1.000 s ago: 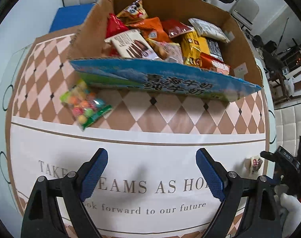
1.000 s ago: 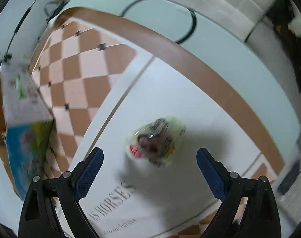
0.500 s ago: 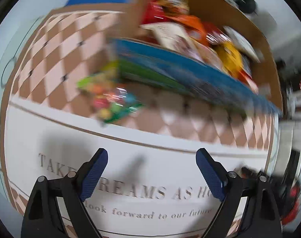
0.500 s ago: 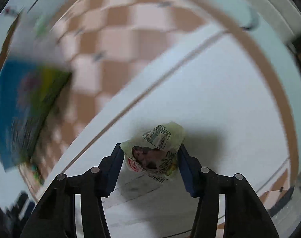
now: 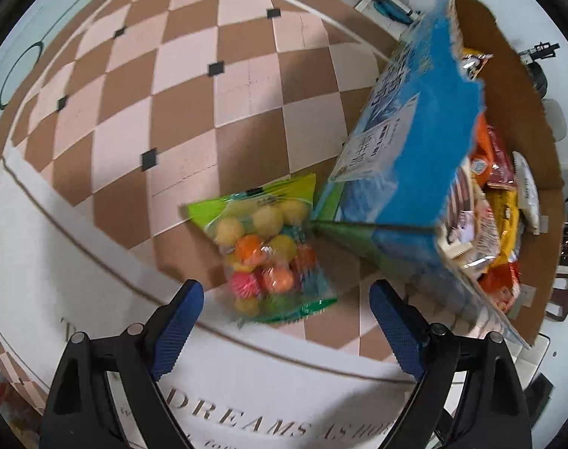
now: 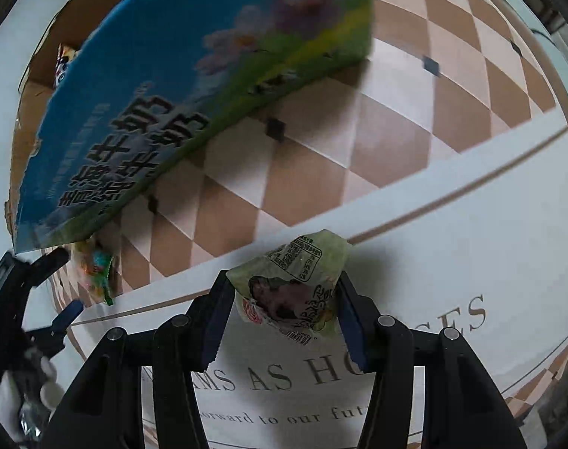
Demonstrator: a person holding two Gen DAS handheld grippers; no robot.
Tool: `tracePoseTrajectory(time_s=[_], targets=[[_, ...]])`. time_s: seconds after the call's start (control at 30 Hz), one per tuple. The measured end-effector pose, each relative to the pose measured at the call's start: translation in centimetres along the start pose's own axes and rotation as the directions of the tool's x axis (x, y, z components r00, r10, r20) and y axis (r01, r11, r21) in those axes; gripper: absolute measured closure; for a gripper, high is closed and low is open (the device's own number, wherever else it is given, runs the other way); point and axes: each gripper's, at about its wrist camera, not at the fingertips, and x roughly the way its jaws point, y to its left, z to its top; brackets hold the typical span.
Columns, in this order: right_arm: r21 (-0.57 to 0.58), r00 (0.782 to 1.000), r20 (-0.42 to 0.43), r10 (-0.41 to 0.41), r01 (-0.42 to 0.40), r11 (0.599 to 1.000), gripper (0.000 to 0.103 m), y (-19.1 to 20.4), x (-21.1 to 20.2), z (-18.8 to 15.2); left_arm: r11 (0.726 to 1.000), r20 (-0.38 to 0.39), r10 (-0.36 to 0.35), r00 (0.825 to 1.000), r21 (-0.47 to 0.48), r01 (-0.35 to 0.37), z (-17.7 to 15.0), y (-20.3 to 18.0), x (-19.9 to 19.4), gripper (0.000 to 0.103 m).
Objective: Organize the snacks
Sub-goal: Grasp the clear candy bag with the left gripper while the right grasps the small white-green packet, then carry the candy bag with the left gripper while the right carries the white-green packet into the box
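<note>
Right gripper [image 6: 282, 318] now clamping one packet [image 6: 291, 288]

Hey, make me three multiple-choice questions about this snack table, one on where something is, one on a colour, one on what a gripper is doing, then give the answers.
1. Where does the bag of colourful candy balls lie?
A. inside the cardboard box
B. on the tablecloth beside the box's corner
C. on a chair

2. What colour is the printed outside of the cardboard box?
A. mainly blue with green
B. red
C. black

3. What is the state of the right gripper?
A. open and empty
B. out of view
C. shut on the small green snack packet

Answers:
1 B, the bag rests flat on the checked tablecloth ahead of the open left gripper.
2 A, the box's outer walls are blue with a green strip.
3 C, the jaws press both sides of the packet.
</note>
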Motion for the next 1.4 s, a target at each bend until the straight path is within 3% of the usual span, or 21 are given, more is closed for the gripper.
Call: tracePoseTrajectory(time_s=[0.1, 0.13, 0.17, 0.2, 0.37, 0.53, 0.73, 1.17, 1.4], targets=[[-0.008, 1.000, 0.000, -0.004, 0.004, 1.000, 0.047, 0.3, -0.2, 0.1, 0.999, 0.000, 0.041, 0.999, 0.025, -0.041, 0.3, -0.3, 1.1, 0.015], [-0.012, 1.000, 0.000, -0.008, 0.008, 1.000, 0.047, 0.5, -0.3, 0.2, 0.998, 0.003, 0.053, 0.999, 0.037, -0.053, 0.3, -0.3, 1.3, 0.022], [-0.017, 1.000, -0.002, -0.011, 0.011, 1.000, 0.047, 0.5, -0.3, 0.2, 0.997, 0.003, 0.065, 0.998, 0.050, -0.065, 0.3, -0.3, 1.6, 0.040], [-0.021, 1.000, -0.004, -0.014, 0.014, 1.000, 0.047, 0.5, -0.3, 0.2, 0.996, -0.005, 0.059, 0.998, 0.064, -0.059, 0.2, -0.2, 1.8, 0.045], [-0.056, 0.999, -0.030, -0.029, 0.027, 0.998, 0.047, 0.5, -0.1, -0.2, 0.984, 0.010, 0.106, 0.994, 0.140, -0.106, -1.8, 0.8, 1.3, 0.046], [-0.130, 0.994, -0.095, -0.061, 0.049, 0.990, 0.047, 1.2, 1.6, -1.9, 0.952, -0.040, 0.153, 0.987, 0.274, -0.137, -7.2, 1.5, 1.4, 0.046], [-0.219, 0.983, -0.142, -0.120, 0.087, 0.972, 0.047, 1.3, 2.7, -4.2, 0.919, -0.086, 0.192, 0.978, 0.366, -0.148, -12.1, 1.3, 2.0, 0.046], [-0.289, 0.970, -0.148, -0.194, 0.145, 0.946, 0.042, 4.1, 5.2, -6.4, 0.904, -0.080, 0.224, 0.971, 0.390, -0.176, -13.0, 2.5, 3.3, 0.042], [-0.304, 0.967, -0.125, -0.221, 0.175, 0.936, 0.043, 5.3, 4.9, -6.2, 0.909, -0.066, 0.218, 0.974, 0.378, -0.177, -13.1, 2.2, 3.0, 0.046]])
